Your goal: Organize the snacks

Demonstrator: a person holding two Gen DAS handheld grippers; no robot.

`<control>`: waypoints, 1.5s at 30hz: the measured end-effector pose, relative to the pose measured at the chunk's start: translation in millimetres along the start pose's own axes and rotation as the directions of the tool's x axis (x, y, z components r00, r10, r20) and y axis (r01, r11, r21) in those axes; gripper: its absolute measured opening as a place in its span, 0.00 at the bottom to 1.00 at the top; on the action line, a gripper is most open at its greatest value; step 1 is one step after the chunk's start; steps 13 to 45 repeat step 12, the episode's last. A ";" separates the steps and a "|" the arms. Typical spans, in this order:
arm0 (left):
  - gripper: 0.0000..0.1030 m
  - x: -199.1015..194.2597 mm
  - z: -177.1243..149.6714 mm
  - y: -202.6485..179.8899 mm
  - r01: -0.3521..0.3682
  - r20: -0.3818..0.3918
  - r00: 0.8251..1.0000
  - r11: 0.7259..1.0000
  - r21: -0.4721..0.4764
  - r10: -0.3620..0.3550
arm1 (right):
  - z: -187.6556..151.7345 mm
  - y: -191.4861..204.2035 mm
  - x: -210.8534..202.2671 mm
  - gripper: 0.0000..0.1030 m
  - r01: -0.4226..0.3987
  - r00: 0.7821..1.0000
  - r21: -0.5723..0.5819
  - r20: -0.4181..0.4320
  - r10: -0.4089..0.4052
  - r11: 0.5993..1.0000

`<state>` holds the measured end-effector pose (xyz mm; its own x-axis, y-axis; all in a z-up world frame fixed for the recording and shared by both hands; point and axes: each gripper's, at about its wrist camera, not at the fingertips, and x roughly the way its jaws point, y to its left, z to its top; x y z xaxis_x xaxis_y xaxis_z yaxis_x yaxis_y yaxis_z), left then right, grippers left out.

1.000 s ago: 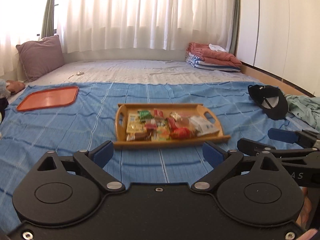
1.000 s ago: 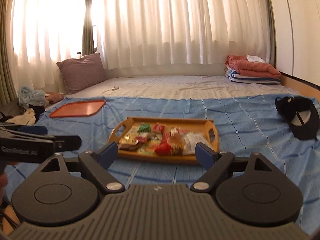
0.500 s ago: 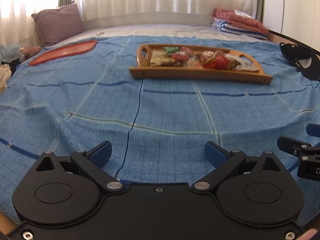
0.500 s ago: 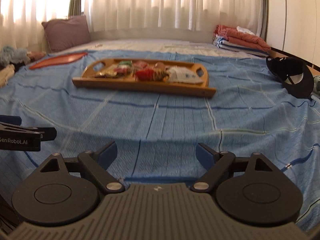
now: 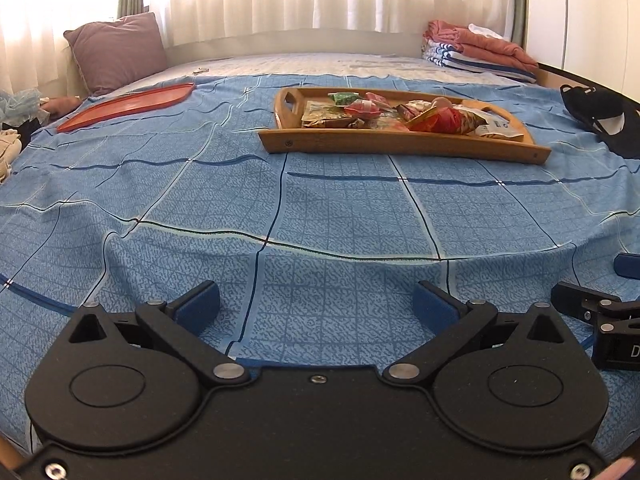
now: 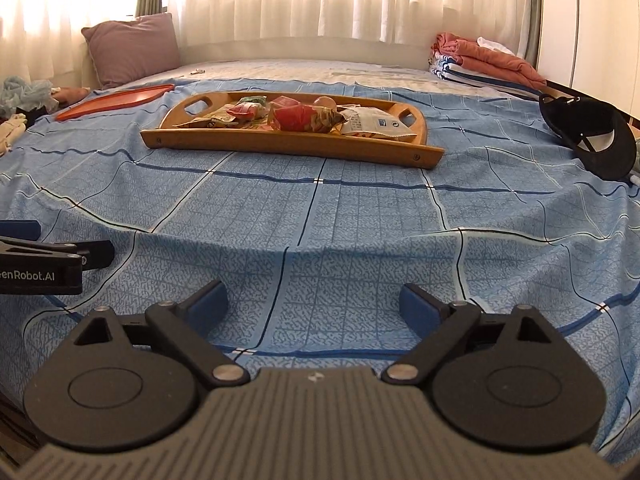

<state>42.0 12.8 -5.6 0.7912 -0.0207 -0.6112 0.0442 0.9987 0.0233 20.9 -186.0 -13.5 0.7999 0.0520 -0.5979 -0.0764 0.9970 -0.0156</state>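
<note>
The snacks are gathered in a loose, overlapping heap inside the wooden tray, which is set on the blue checked bedspread toward the middle of the bed. A green packet, several red wrappers, yellowish packets and a white pouch at the tray's right end can be made out; no sorting by kind is apparent. The tray's raised rim and cut-out handles seem suited to keeping the packets together on the soft bedding.

An orange tray is seen well apart to the left, near a mauve pillow; nothing can be seen lying on it from this low angle. It may be judged a likely place for sorted snacks, though that is not settled by the views. The scene would fit snacks collected into the wooden tray as well as snacks waiting there to be divided.

The left hand-held gripper is held low at the near edge of the bed, its blue pads spread wide with nothing between them. The right hand-held gripper is held alongside it, equally wide and empty. Both are pointed at the wooden tray and are well short of it, presumably so that it is kept in sight.

A black cap lies to the right, and folded laundry is stacked by the curtains.
</note>
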 end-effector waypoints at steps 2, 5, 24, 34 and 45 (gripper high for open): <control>1.00 -0.1 -0.1 0.2 0.000 -0.003 1.000 1.000 0.000 0.000 | 0.1 0.1 0.1 0.94 0.000 1.000 0.000 -0.001 0.000 1.000; 1.00 1.0 1.1 1.9 0.011 -0.012 1.000 1.000 -0.005 -0.011 | -0.1 0.2 0.2 0.94 0.000 1.000 0.001 0.000 0.000 1.000; 1.00 1.0 -1.4 1.7 0.006 0.006 1.000 1.000 -0.001 -0.006 | -1.3 0.8 0.1 0.94 0.001 1.000 0.005 0.001 -0.001 1.000; 1.00 1.0 -1.4 1.7 0.006 0.006 1.000 1.000 -0.001 -0.006 | -1.3 0.8 0.1 0.94 0.001 1.000 0.005 0.001 -0.001 1.000; 1.00 1.0 -1.4 1.7 0.006 0.006 1.000 1.000 -0.001 -0.006 | -1.3 0.8 0.1 0.94 0.001 1.000 0.005 0.001 -0.001 1.000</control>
